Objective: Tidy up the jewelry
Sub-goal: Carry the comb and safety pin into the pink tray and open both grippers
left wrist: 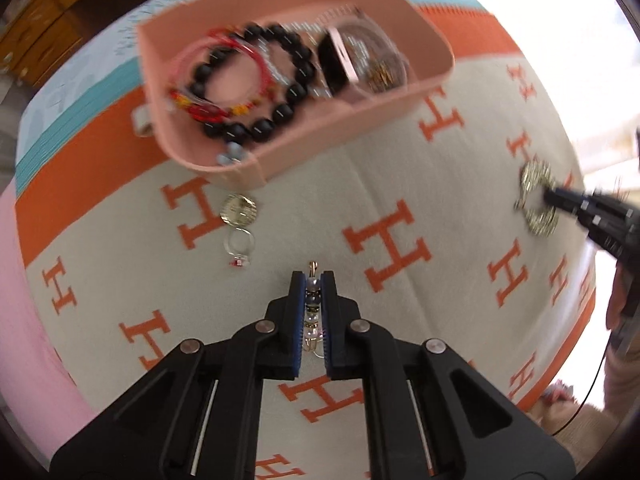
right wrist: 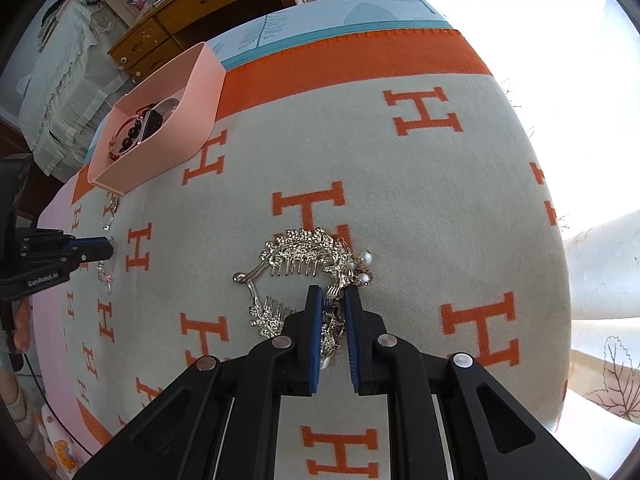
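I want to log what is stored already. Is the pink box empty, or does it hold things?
It holds things. Inside the pink box lie a black bead bracelet, red string bracelets and a clear round case.

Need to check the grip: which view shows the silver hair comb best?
Right wrist view: the silver hair comb lies sharp and close, the right claw shut on it. Left wrist view shows it only small and blurred near the edge.

Two close, downward views; shared blanket (left wrist: 280,216)
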